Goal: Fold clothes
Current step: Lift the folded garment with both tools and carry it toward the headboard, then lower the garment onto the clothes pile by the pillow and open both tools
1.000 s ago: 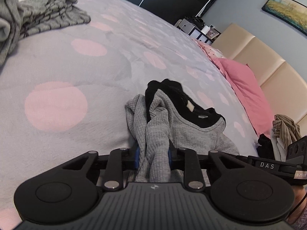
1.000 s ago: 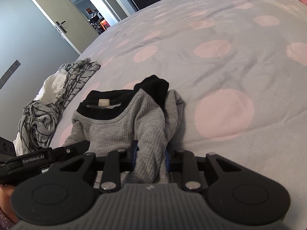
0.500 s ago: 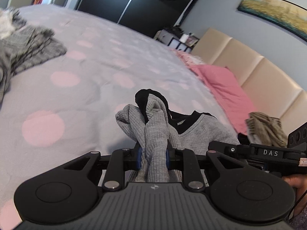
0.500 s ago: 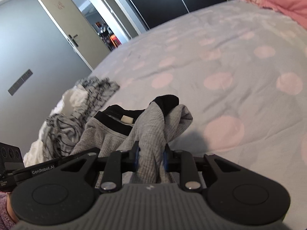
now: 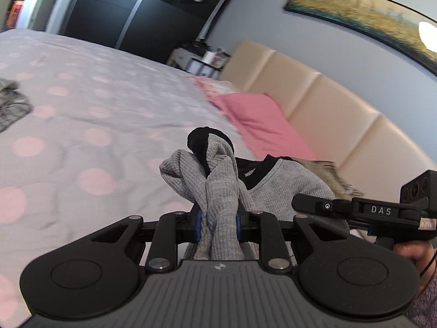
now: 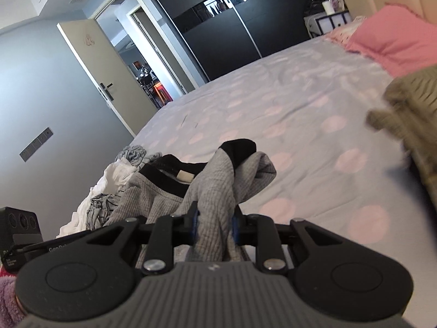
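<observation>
The left claw point(image 5: 217, 228) is pinching a bunched shoulder of the grey top point(image 5: 284, 183), and the right claw point(image 6: 213, 228) is pinching the other shoulder, both nearly closed on the fabric. The top is hanging between them above the bed point(image 5: 82, 114), its black collar point(image 6: 169, 176) lying along the line from one claw to the other, its body dropping out of sight below. Neither hand is nearer; laying it flat is likely calling for both to spread apart evenly.
</observation>
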Available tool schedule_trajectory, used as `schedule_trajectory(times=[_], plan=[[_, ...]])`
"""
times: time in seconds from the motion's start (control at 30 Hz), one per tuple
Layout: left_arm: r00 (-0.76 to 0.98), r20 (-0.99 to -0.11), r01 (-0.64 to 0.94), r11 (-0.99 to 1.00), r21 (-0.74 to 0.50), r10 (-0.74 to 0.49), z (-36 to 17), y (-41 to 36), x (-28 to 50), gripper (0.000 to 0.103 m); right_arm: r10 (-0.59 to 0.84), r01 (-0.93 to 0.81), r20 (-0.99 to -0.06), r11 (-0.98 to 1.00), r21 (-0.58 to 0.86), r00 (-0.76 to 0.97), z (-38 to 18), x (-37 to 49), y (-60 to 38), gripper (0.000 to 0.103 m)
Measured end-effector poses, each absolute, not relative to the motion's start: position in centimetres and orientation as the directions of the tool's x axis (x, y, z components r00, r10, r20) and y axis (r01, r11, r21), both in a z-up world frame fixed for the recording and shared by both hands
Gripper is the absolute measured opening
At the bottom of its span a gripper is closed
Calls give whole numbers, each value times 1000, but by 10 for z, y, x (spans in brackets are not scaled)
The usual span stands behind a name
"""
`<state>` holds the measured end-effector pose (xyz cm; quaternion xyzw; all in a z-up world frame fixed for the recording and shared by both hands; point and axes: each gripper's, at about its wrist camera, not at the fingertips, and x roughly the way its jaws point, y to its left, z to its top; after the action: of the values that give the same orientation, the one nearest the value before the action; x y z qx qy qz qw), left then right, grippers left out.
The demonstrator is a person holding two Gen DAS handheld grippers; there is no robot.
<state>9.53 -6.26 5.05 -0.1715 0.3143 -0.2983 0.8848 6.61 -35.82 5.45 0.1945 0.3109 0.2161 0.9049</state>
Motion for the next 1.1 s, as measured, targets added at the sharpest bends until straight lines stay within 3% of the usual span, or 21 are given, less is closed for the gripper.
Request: schedule_trajectory(times=[0.33,0.6,0.83,1.1], plan=[[492,-376,568,617,-544,-785,92,-187,118,19,408,-202,-479,883,424,778,136,42,-490,24],[435,-334,594,545,-592,-836,108,-294,170,19,327,-133,-480,909,395,814,174,79,-594,25],[410,-362,564,545,-620,-837,91,-368,209,19,315,-110,-488,908,403,814,163,128,-678,25],[459,-397,493,600,-630,-795,47,-420,235,19,312,-89,-505,905,417,804,112,180,-736,25]])
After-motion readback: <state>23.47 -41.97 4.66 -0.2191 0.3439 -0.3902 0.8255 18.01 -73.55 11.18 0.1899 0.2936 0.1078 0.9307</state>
